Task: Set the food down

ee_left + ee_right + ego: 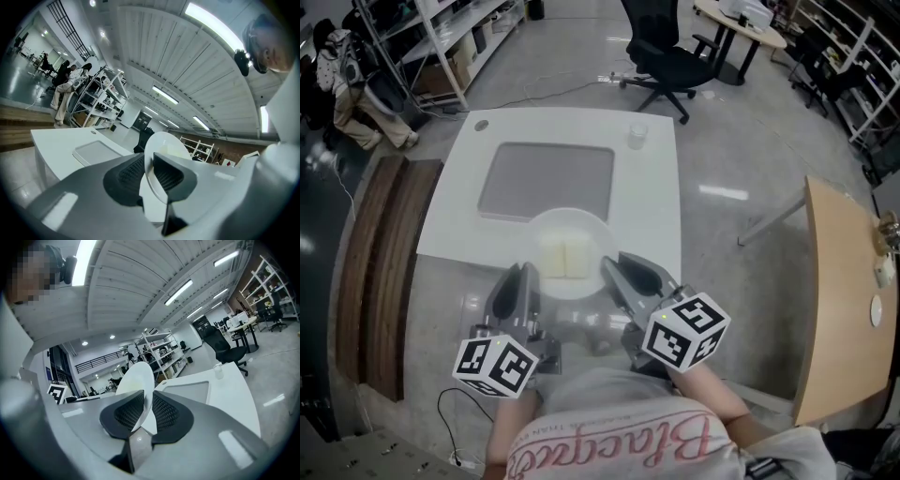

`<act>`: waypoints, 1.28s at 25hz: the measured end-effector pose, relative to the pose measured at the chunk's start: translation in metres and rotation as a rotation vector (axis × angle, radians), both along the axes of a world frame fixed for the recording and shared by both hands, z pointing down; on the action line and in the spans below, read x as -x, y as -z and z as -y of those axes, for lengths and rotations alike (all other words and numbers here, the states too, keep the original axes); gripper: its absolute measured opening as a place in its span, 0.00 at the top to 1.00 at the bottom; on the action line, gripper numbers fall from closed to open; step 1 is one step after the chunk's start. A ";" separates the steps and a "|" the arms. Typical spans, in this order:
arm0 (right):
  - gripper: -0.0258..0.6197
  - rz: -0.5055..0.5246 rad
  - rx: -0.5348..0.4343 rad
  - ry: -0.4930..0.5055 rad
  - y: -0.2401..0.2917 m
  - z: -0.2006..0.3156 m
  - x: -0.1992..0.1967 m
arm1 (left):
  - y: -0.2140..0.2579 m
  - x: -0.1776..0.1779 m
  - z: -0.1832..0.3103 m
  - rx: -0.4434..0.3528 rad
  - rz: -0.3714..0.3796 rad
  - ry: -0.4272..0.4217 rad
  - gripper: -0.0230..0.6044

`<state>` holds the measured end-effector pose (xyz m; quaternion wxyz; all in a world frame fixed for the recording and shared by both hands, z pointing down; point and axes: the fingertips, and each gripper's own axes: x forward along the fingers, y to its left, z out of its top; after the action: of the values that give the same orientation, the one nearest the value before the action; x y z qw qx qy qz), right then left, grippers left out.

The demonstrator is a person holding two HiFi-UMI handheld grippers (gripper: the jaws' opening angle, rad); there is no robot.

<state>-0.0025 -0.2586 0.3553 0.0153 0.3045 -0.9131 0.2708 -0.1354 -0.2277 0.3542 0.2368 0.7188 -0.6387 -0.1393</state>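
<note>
A round white plate (549,228) carries two pale yellow blocks of food (564,254). It hangs over the near edge of the white table (656,187). My left gripper (528,278) is shut on the plate's left rim, and my right gripper (611,270) is shut on its right rim. In the left gripper view the plate (161,146) stands edge-on between the dark ribbed pads (131,172) of the left gripper (149,172). In the right gripper view the plate (133,378) is pinched the same way by the right gripper (146,409).
A grey tray (547,179) lies on the table beyond the plate. A small clear cup (637,135) stands at the table's far right. A black office chair (668,58) is behind the table, a wooden bench (382,262) to the left, a wooden tabletop (839,300) to the right.
</note>
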 end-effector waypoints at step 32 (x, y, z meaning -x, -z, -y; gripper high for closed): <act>0.87 -0.436 0.415 -0.080 -0.185 0.187 0.090 | -0.183 0.089 0.218 0.581 0.180 -0.325 0.86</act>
<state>-0.0922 -0.4452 0.5404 0.2620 0.3816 -0.8008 0.3801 -0.2240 -0.4453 0.5376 0.3935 0.7231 -0.5470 0.1519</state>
